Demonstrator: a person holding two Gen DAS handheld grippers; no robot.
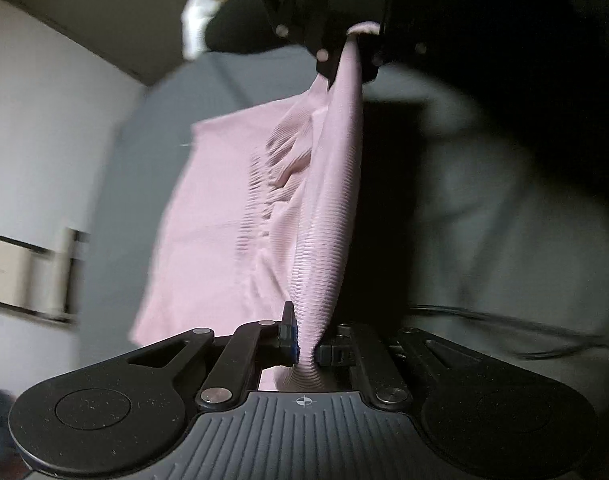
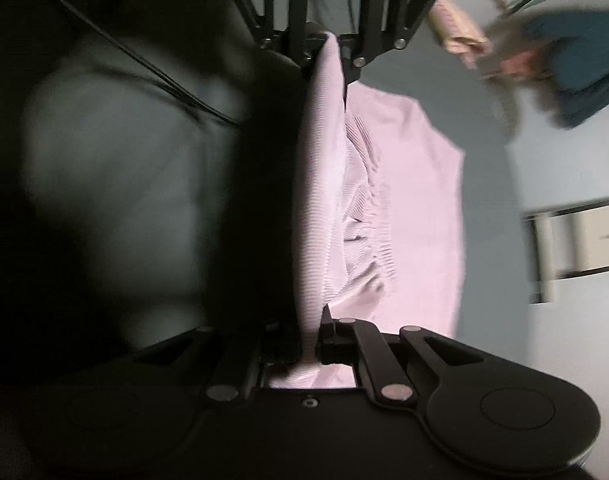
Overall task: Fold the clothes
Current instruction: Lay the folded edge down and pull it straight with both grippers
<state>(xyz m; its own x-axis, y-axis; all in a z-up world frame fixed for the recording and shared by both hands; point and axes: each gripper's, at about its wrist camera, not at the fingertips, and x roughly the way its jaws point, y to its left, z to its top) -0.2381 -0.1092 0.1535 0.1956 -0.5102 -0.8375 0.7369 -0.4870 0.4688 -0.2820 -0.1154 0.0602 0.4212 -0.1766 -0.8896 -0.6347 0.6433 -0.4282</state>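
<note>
Stretching between the two claws, a pale pink ribbed knit garment (image 1: pixel 328 208) forms a taut band, one edge pinched at each end. The left claw (image 1: pixel 304 346) is clamped down on the fabric, its black fingers (image 1: pixel 286 330) pressed against the cloth with only the bunched material between them. The right claw (image 2: pixel 310 342) is likewise closed tight on the opposite end of the same edge, and pink cloth gathers just behind its fingertips. Each wrist view shows the other claw at the top of the frame, gripping the far end of the band. Beyond the held edge, the rest of the garment hangs and spreads loosely, with gathered folds near the band, over a grey surface (image 1: pixel 128 184); whether it rests on that surface cannot be told. A dark, blurred mass (image 2: pixel 116 184) with a thin black cable (image 2: pixel 144 64) across it fills the other side of each view.
</note>
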